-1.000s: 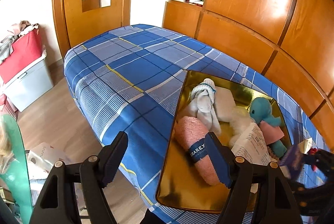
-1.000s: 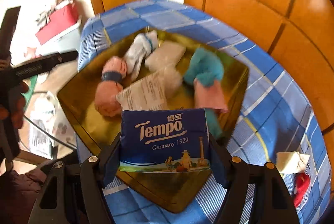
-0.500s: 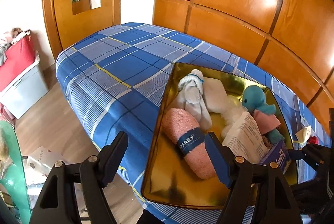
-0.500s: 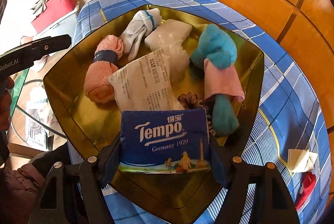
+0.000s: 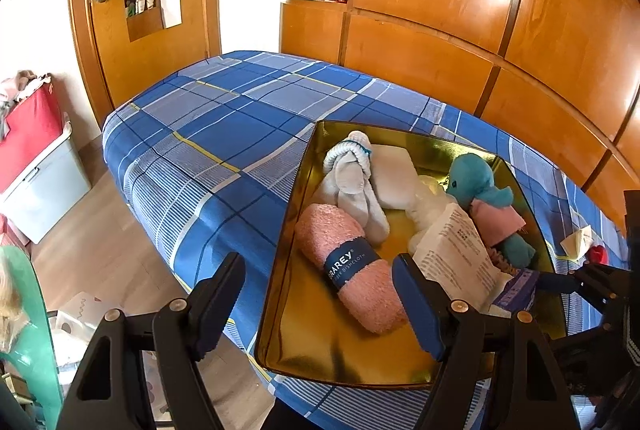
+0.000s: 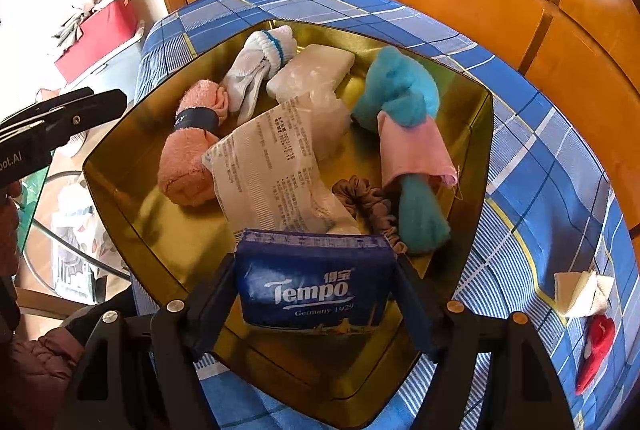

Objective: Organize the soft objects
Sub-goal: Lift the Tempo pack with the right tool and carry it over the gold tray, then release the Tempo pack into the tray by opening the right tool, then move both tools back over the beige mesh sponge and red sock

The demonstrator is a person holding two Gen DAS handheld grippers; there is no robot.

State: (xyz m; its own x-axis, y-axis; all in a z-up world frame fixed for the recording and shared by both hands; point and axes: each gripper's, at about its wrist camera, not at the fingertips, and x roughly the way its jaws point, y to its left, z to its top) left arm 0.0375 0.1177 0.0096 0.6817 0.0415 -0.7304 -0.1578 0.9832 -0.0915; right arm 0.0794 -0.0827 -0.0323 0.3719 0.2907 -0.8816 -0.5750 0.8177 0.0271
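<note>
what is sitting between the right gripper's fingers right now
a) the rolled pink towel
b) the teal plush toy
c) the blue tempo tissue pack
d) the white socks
c: in the right wrist view the blue Tempo tissue pack sits between the fingers of the right gripper, low over the gold tray, while the other things lie farther back in the tray.

Blue Tempo tissue pack (image 6: 314, 284) tilts over gold tray (image 6: 478, 133).

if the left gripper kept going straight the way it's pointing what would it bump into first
Probably the blue plaid bedspread just left of the gold tray; the open left gripper straddles that tray edge, so its right finger could clip the pink rolled dishcloth instead. Depth is unclear.
</note>
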